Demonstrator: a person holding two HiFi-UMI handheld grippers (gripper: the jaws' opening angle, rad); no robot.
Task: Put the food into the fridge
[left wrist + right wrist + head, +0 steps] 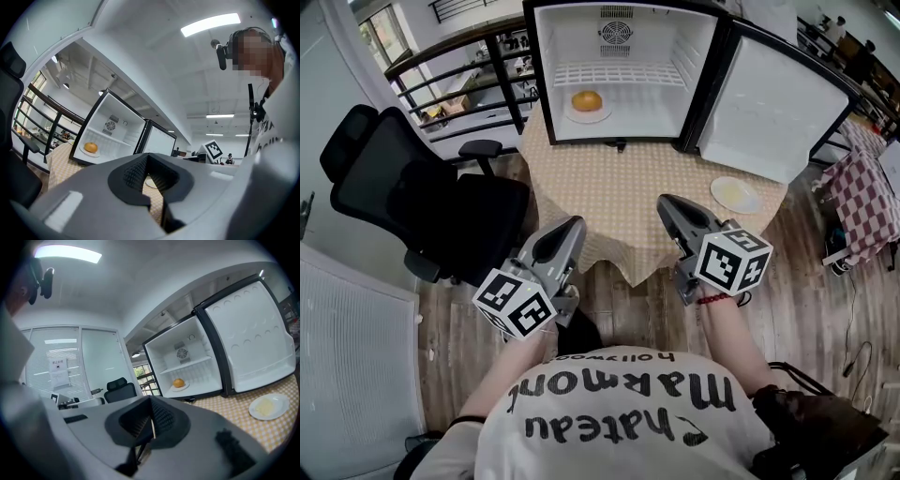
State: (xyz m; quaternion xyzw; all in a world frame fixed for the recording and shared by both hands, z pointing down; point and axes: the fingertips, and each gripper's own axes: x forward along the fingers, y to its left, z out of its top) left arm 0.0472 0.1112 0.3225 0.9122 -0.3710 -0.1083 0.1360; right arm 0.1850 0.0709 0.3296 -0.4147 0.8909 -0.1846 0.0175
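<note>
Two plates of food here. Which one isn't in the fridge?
The plate of pale yellow food on the tablecloth; the other plate, bearing something round and orange, sits inside the fridge.

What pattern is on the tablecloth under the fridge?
The tablecloth is tan with fine pale dots, clearest in the head view.

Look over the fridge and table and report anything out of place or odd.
Nothing looks spilled or damaged. The fridge stands open with one plate of food inside. A second plate of pale food sits out on the tablecloth by the open door. The cloth lies cornerwise, one corner hanging over the near edge.
</note>
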